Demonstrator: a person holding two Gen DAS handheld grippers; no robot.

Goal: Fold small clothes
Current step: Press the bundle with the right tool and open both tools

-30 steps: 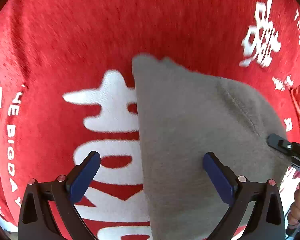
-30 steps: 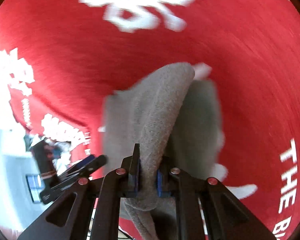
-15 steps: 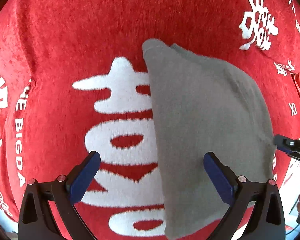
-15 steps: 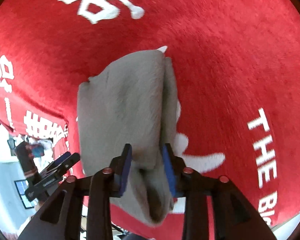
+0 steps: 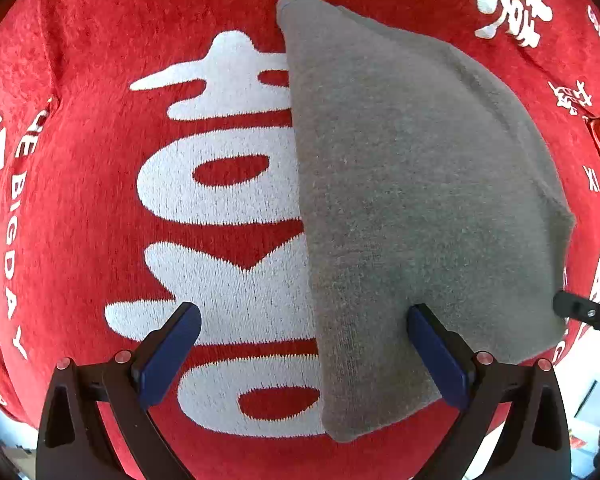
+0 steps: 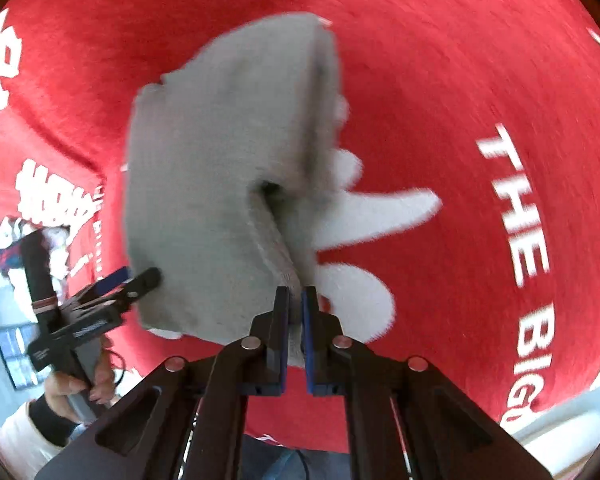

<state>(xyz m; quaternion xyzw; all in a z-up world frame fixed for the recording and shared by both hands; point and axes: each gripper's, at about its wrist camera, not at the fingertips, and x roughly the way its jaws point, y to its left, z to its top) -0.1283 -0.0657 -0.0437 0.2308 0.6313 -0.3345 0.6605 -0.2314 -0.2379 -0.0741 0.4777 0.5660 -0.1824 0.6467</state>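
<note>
The right gripper has just been closing, and its fingers now pinch a hem of the grey cloth, with almost no gap between them. The left gripper hangs wide open above the cloth's straight edge, one blue pad over the cloth and holding nothing. The cloth lies folded on a red blanket with white lettering. Its underside is hidden, and the right view is blurred.

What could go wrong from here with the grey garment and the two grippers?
The right gripper pinches only a thin edge of the grey knit garment, having just been closing; the edge could slip out or drag the fold open. The left gripper is open and straddles the garment's straight edge, pinning nothing, so the cloth may slide across the red blanket.
</note>
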